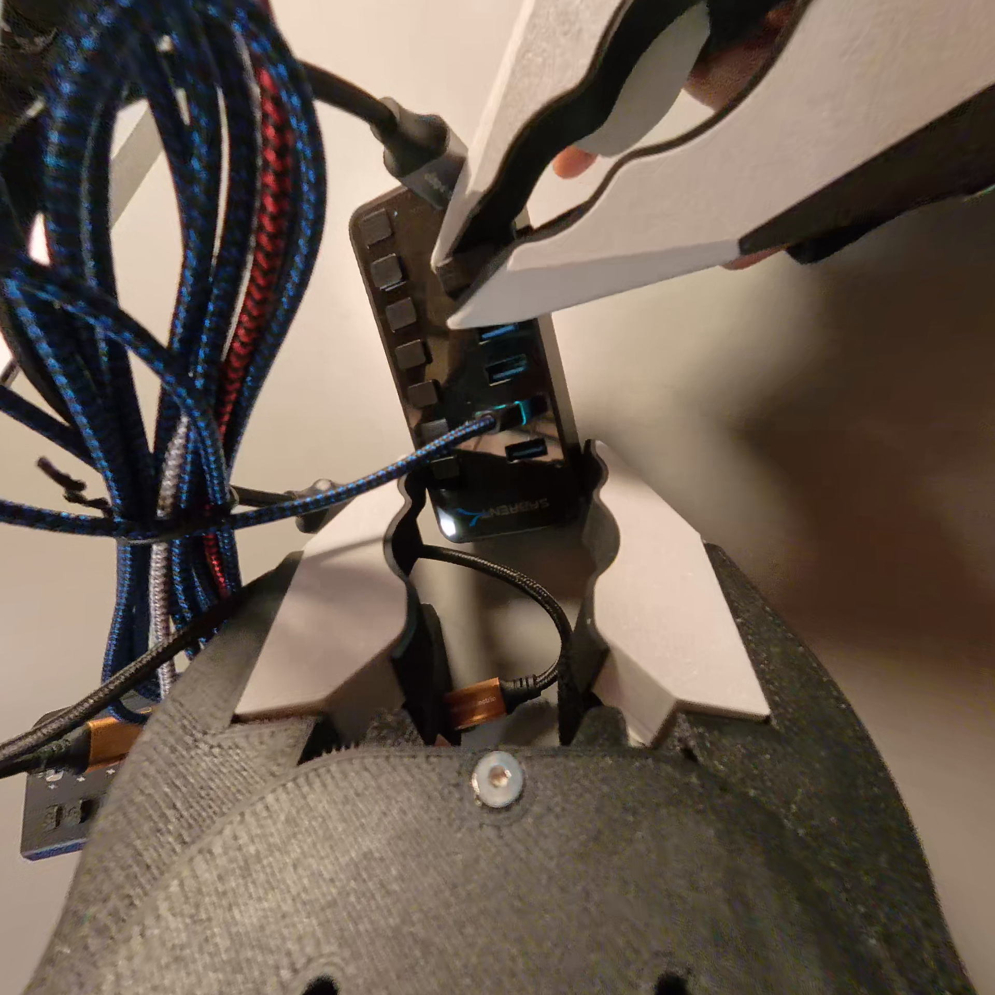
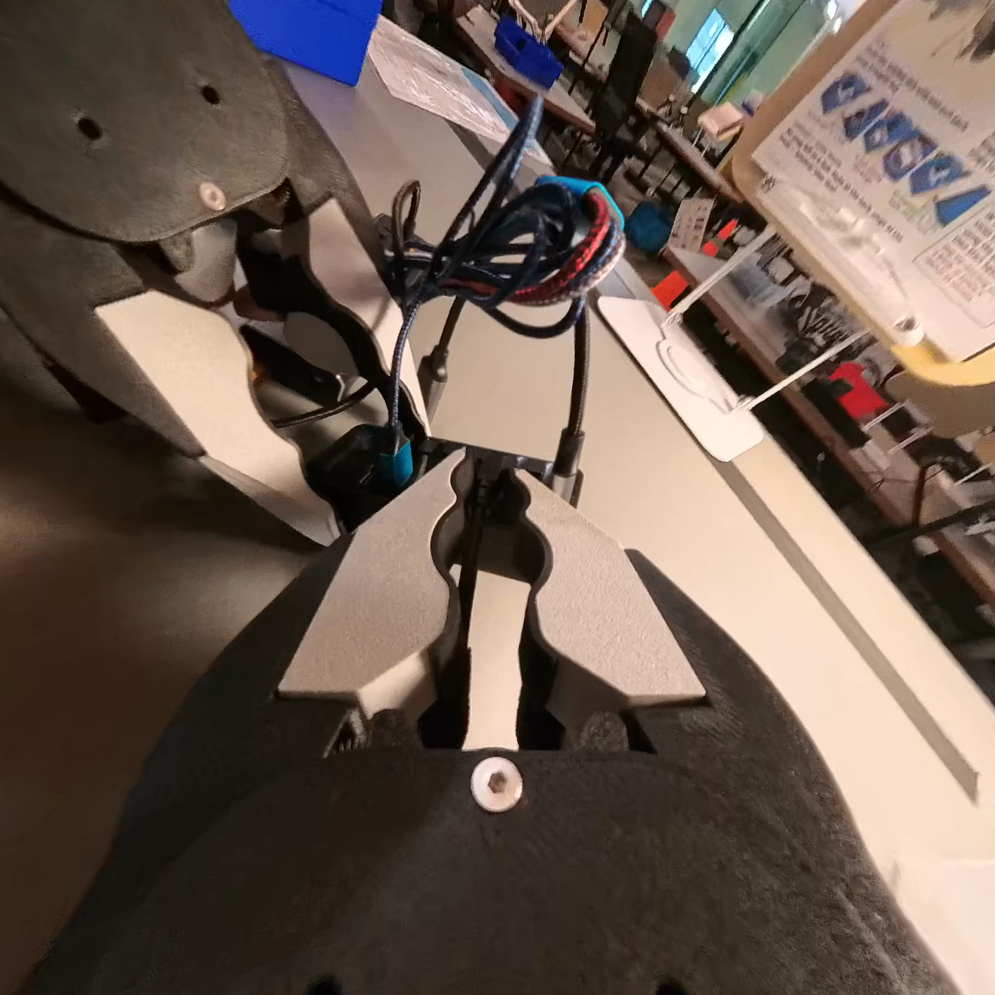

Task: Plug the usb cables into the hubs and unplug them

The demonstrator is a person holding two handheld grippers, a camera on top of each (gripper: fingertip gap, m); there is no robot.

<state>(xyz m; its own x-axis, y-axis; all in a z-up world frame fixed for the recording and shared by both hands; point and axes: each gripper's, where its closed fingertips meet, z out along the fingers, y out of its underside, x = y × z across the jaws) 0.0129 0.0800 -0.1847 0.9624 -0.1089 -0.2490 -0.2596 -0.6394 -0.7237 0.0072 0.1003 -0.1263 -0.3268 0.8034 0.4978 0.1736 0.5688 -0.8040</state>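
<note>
Glossy black plastic, long and slim, that's the USB hub (image 1: 474,371): a row of square buttons down one side, blue-lit ports down the other. My left gripper (image 1: 498,500) is clamped on its near end, holding it off the pale tabletop (image 1: 754,409). A blue-and-black braided cable (image 1: 344,482) sits plugged in a lower port. My right gripper (image 1: 457,285) is pinched on a dark plug (image 1: 449,269) near the top. A hanging cable bundle (image 1: 177,334) crowds the left; the right side is open.

The hub (image 1: 474,377) stood between the left jaws, its far end between the right jaws; bundled cables (image 1: 177,323) hung left of both.
</note>
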